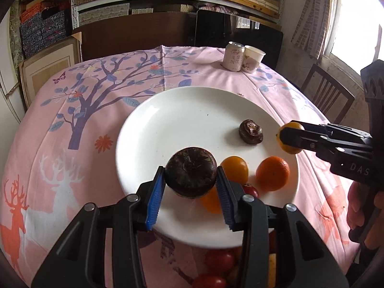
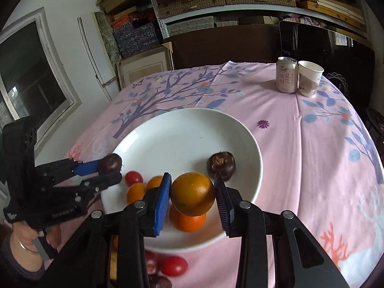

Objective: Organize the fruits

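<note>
In the left wrist view my left gripper (image 1: pixel 190 169) is shut on a dark brown chestnut (image 1: pixel 190 176) just above the near part of the white plate (image 1: pixel 168 120). On the plate lie a second chestnut (image 1: pixel 250 131), a yellow tomato (image 1: pixel 234 169), a mandarin (image 1: pixel 273 173) and a red cherry tomato (image 1: pixel 251 191). My right gripper (image 2: pixel 192 175) is shut on a yellow-orange fruit (image 2: pixel 192 193) over the plate (image 2: pixel 182 132), above the mandarin (image 2: pixel 188 222). The left gripper (image 2: pixel 112 171) shows at the plate's left rim.
A pink patterned cloth (image 1: pixel 96 120) covers the table. A drink can (image 2: pixel 286 74) and a paper cup (image 2: pixel 309 78) stand at the far right. Loose red tomatoes (image 2: pixel 173 266) lie near the front edge, below the plate. A wooden chair (image 1: pixel 328 88) stands to the right.
</note>
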`<state>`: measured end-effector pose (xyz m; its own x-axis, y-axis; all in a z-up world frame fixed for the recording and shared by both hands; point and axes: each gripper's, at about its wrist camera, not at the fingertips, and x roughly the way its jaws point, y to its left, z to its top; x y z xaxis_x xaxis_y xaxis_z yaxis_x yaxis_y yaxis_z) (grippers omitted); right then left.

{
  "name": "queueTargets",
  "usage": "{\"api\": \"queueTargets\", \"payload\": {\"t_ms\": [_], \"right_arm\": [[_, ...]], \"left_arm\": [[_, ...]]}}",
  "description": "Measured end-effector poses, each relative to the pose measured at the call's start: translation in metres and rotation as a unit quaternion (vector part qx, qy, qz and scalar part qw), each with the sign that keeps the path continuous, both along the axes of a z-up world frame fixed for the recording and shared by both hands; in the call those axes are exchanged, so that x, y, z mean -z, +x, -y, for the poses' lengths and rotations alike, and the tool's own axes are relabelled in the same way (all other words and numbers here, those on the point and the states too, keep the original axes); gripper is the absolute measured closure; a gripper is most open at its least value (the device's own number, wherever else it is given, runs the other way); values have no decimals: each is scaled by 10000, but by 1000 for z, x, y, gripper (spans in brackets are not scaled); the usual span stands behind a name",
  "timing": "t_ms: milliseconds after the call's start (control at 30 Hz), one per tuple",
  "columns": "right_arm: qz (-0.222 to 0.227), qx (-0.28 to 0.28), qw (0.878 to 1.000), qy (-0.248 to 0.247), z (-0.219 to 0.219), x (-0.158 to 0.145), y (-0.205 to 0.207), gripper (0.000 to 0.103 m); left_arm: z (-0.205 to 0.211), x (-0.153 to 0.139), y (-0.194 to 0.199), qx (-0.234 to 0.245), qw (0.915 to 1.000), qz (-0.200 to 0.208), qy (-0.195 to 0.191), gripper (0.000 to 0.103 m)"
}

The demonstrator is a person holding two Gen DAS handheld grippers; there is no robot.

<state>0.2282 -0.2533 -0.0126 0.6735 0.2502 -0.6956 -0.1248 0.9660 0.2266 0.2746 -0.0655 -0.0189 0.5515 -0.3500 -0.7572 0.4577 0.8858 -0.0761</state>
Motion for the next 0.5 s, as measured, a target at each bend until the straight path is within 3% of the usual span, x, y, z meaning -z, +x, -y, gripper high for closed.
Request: {"api": "queueTargets", "payload": {"t_ms": [67,100,133,200,367,500], "right_arm": [[-74,67,9999,26,-2,5,6,65],[-76,44,9999,102,-2,4,3,61],[15,1,9999,152,-1,2,-6,57],[224,13,9997,13,-3,-7,-27,55],[507,-68,9987,30,3,-23,-87,54],[574,-29,9983,76,12,-17,-137,48]], "left_arm": [[-1,4,5,-90,9999,-111,-13,61],[-4,2,4,-97,9998,-132,-87,55],[-8,-2,-1,-102,9998,-90,-175,49],[-17,-15,-16,-194,9993,200,-251,26],[-38,-38,-74,36,9980,559,-292,23],[-49,-34,-134,405,9970,649,-138,23]]}}
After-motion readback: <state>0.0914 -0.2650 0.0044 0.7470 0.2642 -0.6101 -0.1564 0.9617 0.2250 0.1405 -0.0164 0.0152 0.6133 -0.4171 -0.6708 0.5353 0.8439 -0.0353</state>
